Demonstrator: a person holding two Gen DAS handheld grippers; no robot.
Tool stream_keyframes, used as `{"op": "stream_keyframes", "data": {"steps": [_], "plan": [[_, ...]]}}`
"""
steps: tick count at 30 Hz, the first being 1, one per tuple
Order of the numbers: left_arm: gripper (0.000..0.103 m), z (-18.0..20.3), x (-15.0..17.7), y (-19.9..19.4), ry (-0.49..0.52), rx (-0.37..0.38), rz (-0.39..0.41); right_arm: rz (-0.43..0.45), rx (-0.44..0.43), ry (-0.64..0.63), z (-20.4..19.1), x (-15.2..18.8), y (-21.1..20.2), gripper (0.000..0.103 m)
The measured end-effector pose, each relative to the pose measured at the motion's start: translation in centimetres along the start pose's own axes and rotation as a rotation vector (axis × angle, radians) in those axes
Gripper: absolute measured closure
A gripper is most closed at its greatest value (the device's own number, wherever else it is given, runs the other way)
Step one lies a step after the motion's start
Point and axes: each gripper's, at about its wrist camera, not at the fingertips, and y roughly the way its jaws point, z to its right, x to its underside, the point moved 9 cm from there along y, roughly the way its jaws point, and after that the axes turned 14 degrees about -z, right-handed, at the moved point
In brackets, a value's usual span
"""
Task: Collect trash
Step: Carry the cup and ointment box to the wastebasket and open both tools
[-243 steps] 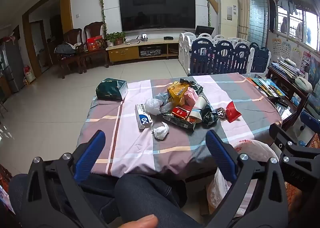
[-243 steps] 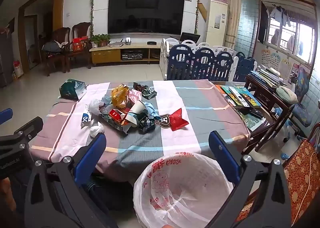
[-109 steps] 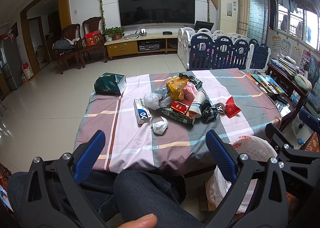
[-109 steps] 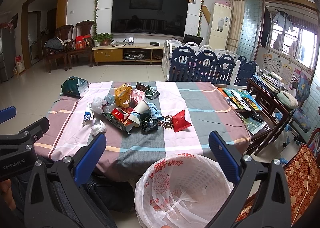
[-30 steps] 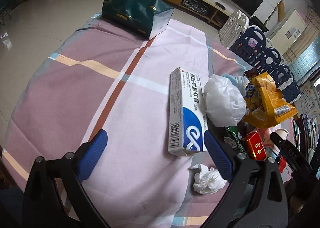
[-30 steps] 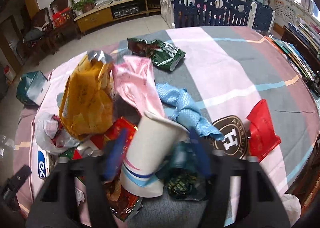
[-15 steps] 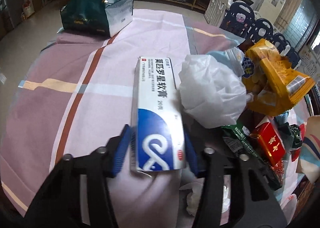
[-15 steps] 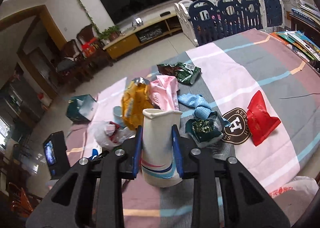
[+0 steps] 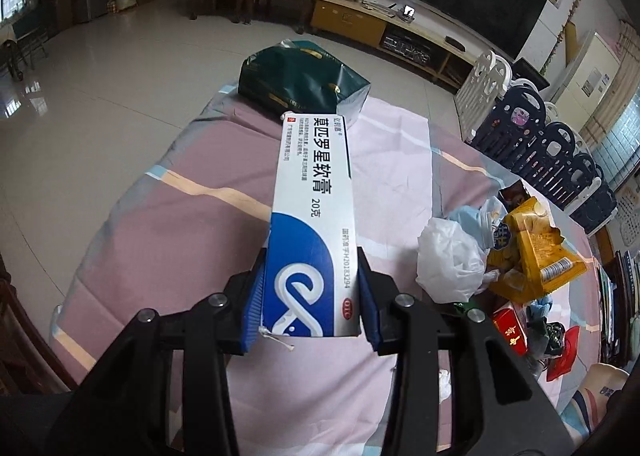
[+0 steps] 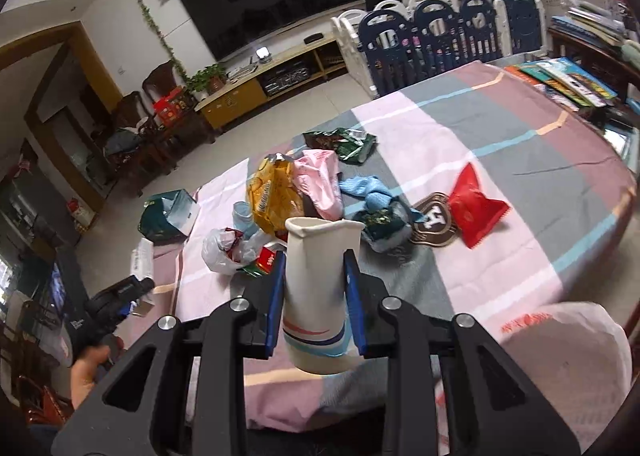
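Note:
My left gripper (image 9: 308, 296) is shut on a white and blue medicine box (image 9: 312, 216) and holds it lifted above the striped tablecloth (image 9: 180, 240). My right gripper (image 10: 314, 288) is shut on a white paper cup (image 10: 316, 288), held upright above the table's near edge. The trash pile lies mid-table: a yellow snack bag (image 10: 272, 192), a pink wrapper (image 10: 320, 176), a blue cloth (image 10: 370, 190), a red packet (image 10: 476, 208), a green wrapper (image 10: 344, 144) and a white plastic bag (image 9: 448, 260). The bin with a white liner (image 10: 568, 340) stands at the lower right, below the table edge.
A dark green bag (image 9: 300, 76) sits at the table's far left corner. A crumpled tissue (image 9: 444, 384) lies near the front edge. Books (image 10: 560, 80) lie at the table's right side. A blue and white playpen fence (image 10: 440, 36) stands behind the table.
The left gripper has lifted the medicine box off the cloth. The right gripper has drawn back toward the table's near edge with the cup.

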Motion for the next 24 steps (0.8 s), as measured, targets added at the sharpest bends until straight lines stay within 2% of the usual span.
{"op": "stream_keyframes", "data": {"steps": [2, 5, 7, 12, 14, 18, 22, 24], "plan": [[0.062, 0.4, 0.2, -1.5, 0.013, -0.021, 0.023, 0.026, 0.004, 0.040, 0.6, 0.7, -1.7, 0.074], [0.062, 2.8, 1.1, -4.3, 0.029, 0.079, 0.044, 0.070, 0.031, 0.057, 1.9, 2.1, -4.7, 0.074], [0.062, 5.3, 2.0, -6.7, 0.095, 0.144, 0.056, 0.096, 0.041, 0.060, 2.9, 2.7, -6.5, 0.074], [0.062, 9.8, 5.1, -13.6, 0.259, 0.248, 0.103, 0.152, -0.043, 0.165, 6.7, 3.3, -10.6, 0.074], [0.062, 12.1, 7.7, -15.8, 0.344, 0.301, 0.097, 0.181, -0.052, 0.173, 7.8, 3.9, -12.6, 0.074], [0.062, 17.2, 15.4, -17.6, 0.528, 0.402, 0.000, 0.189, -0.054, 0.177, 9.9, 6.0, -15.4, 0.074], [0.062, 21.6, 23.2, -16.6, 0.734, 0.427, -0.095, 0.176, 0.008, 0.196, 13.6, 8.5, -16.9, 0.074], [0.062, 23.4, 26.9, -15.4, 0.826, 0.475, -0.176, 0.155, 0.042, 0.225, 15.3, 9.2, -16.8, 0.074]]}}
